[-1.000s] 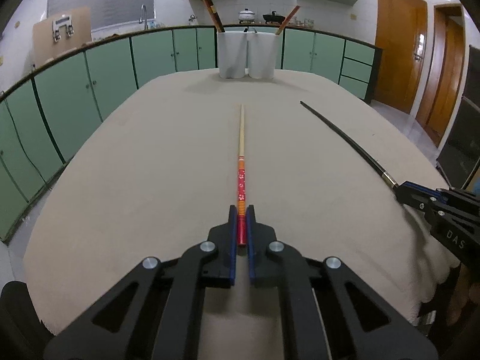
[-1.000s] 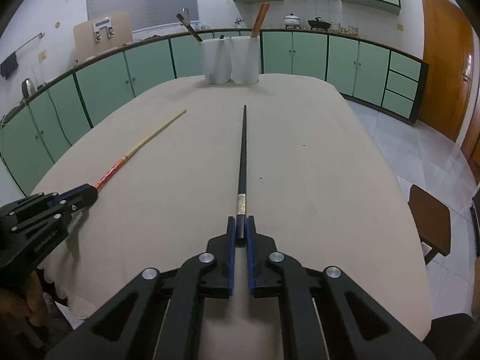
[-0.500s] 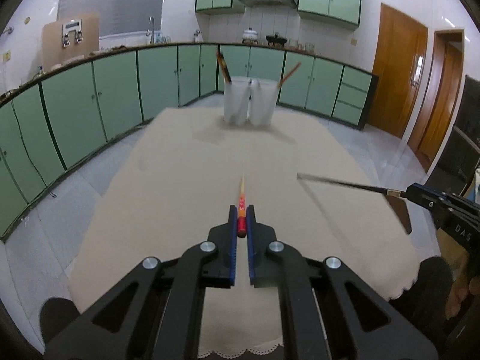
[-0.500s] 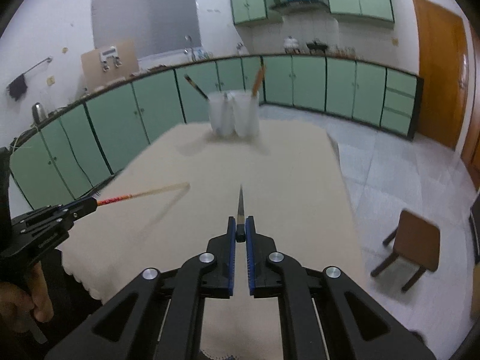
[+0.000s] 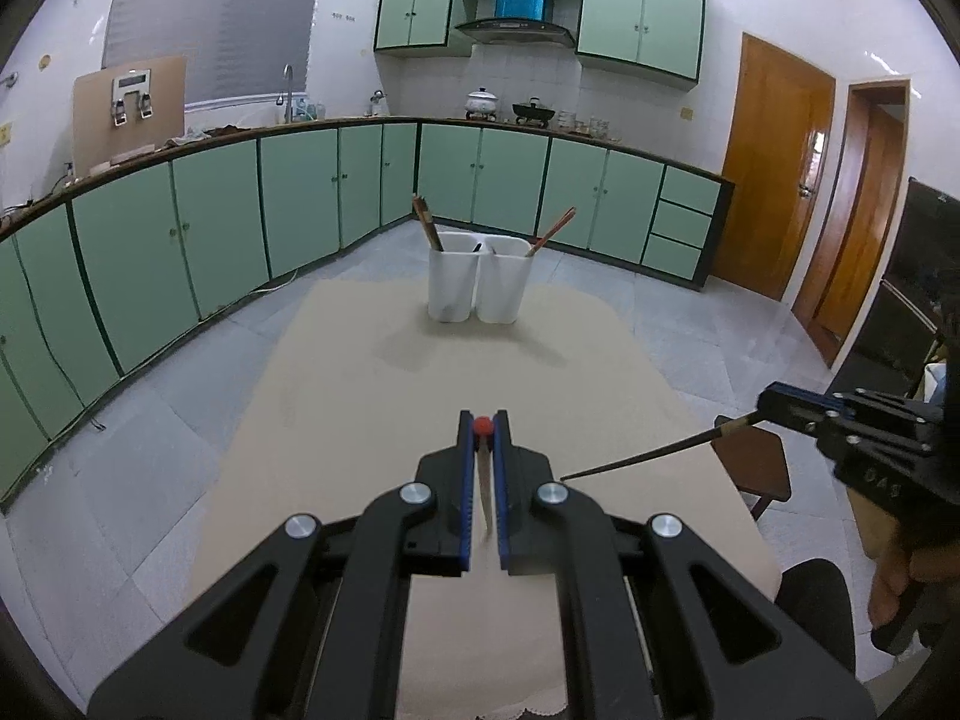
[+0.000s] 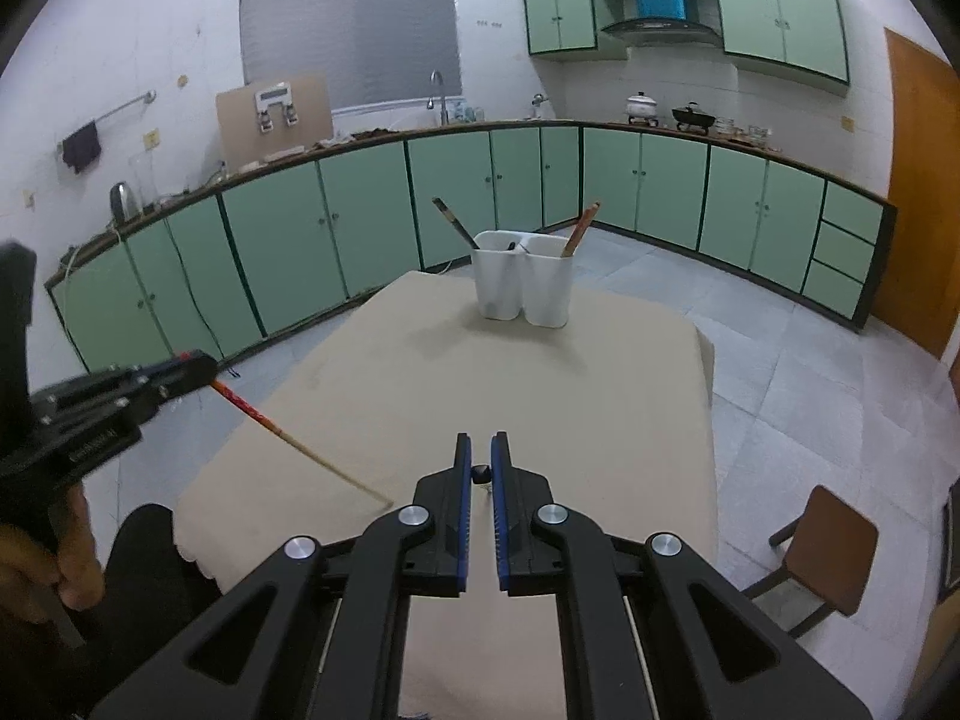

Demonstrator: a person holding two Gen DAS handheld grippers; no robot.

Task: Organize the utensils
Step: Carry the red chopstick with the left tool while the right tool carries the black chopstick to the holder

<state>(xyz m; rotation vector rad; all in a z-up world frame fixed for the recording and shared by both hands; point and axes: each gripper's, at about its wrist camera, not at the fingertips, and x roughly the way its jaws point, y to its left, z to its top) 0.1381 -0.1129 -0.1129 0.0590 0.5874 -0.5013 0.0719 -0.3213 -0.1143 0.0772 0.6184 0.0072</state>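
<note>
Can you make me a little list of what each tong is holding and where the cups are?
left tongs: shut on the red chopstick, lifted off the table
right tongs: shut on the black chopstick, lifted too
white cups: two, side by side at the far end of the table
in the cups: chopsticks, leaning outward

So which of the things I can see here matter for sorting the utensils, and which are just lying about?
In the job:
- red-patterned chopstick, in the left claw
- black chopstick, in the right claw
- white twin holder
- table

Lying about:
- brown stool
- pots on the counter
- kettle
</note>
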